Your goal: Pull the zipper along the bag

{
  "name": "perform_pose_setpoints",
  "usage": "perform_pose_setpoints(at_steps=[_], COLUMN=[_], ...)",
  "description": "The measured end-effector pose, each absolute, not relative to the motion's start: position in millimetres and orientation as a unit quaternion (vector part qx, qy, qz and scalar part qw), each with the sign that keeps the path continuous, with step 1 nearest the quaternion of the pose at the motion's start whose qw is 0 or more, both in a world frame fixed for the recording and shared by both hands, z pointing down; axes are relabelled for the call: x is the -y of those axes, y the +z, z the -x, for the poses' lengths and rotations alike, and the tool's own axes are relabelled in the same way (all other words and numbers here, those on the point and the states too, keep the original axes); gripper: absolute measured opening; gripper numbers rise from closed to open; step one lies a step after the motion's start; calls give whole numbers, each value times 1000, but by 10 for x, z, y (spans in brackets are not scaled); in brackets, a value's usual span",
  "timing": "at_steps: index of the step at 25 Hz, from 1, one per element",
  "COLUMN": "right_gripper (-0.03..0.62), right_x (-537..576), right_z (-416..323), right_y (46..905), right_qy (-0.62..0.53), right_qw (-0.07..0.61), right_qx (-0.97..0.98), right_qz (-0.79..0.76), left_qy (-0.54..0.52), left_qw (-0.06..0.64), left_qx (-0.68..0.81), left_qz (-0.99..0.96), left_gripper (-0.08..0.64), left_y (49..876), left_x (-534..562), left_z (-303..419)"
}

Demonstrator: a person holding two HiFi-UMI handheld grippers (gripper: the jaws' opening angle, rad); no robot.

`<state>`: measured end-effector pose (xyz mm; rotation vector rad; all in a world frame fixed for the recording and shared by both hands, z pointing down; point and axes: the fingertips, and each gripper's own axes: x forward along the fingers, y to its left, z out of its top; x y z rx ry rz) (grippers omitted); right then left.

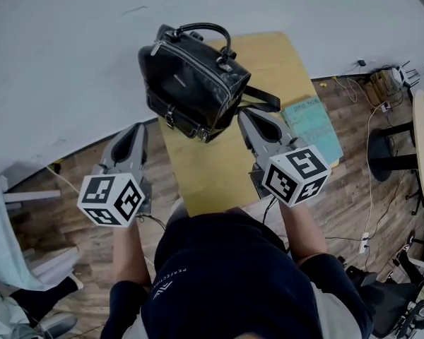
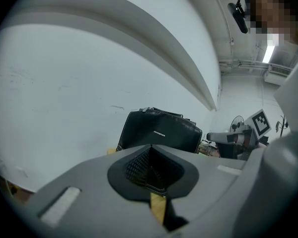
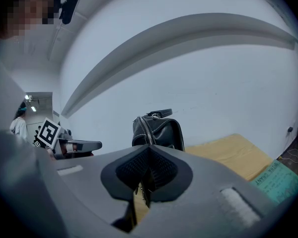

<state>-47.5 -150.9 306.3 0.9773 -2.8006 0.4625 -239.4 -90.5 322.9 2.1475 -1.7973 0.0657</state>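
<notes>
- Standing upright on the table [image 1: 219, 175], the bag [image 1: 191, 80] lies just ahead of both arms.
- Nearest its end is the right hand-held gripper [image 1: 244, 115], closed; the left hand-held gripper [image 1: 136, 129], also closed, waits farther off.
- Its zipper [image 1: 198, 63] runs along the top edge.

The person wears a dark navy top [image 1: 219, 274] with a small line of white print. The left tool [image 1: 136, 127] and right tool [image 1: 246, 114] are grey tapering shells with black ribbed pads [image 2: 139, 165], each carrying a white cube [image 1: 112, 198] with black square markers.
</notes>
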Motion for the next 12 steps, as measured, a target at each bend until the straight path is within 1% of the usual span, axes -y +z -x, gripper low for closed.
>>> perform_pose_setpoints(at_steps=[12], right_gripper=[2], right_x=[1530], right_z=[480], right_y=[3026], right_qy=[150], right_qw=[68], right_qx=[932], right_qz=[-323], left_qy=[24], left_qw=[166], left_qx=[635], left_qz=[-754], left_gripper=[17], left_y=[3215], left_x=[928], left_z=[2363])
